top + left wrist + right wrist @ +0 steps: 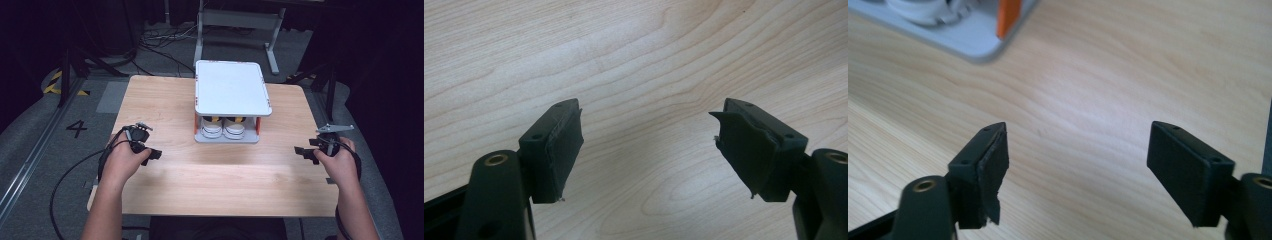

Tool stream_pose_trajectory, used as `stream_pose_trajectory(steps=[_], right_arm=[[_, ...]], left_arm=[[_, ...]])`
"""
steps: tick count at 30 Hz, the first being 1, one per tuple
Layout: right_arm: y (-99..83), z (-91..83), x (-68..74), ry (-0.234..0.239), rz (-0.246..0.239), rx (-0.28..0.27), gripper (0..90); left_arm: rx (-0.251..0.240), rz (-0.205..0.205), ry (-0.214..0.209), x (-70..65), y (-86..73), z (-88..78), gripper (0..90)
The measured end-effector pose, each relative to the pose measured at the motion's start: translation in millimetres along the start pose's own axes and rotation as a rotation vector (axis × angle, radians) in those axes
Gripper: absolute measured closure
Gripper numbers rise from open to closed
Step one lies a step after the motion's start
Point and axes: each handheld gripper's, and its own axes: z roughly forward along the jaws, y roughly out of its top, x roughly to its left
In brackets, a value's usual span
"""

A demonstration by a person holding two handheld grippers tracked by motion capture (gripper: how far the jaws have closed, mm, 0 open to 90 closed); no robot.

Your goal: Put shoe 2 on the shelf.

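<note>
A white two-level rack [231, 87] with orange posts stands at the middle back of the wooden table [225, 175]. A pair of white sneakers [223, 128] sits on its lower shelf, toes toward me. My left gripper [152, 154] rests low over the table's left part, open, with bare wood between its pads [649, 117]. My right gripper [303, 151] is near the right edge, open and holding nothing [1080, 132]. In the right gripper view the rack's base corner [965, 47], an orange post [1009, 17] and part of a sneaker [923, 10] lie ahead to the upper left.
Bare wood stretches between the two grippers in front of the rack. Beyond the table stand a grey metal frame [235, 22] and loose cables [160, 45] on the floor. A black cable [70, 175] trails from the left gripper off the table's left edge.
</note>
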Motion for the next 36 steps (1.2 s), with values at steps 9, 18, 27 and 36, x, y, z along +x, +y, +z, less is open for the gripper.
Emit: stream_pose_trajectory(steps=[9, 18, 27, 36], right_arm=[[-18.9, 25.2, -19.1, 0.053, 0.005, 0.095, 16.9], [-31.3, 51.5, -29.0, 0.028, 0.011, 0.069, 17.0], [-38.8, 67.1, -32.1, 0.030, -0.001, 0.001, 15.6], [-43.3, 77.5, -32.3, -0.013, 0.026, -0.095, 6.8]], left_arm=[[0.022, 0.019, 0.014, 10.1, -1.1, 4.4, 25.5], [0.018, 0.015, 0.008, 15.4, -2.6, 12.9, 25.2], [0.018, 0.015, 0.002, 19.0, -3.7, 20.8, 25.2], [0.027, 0.023, -0.005, 20.2, -4.1, 25.4, 25.1]])
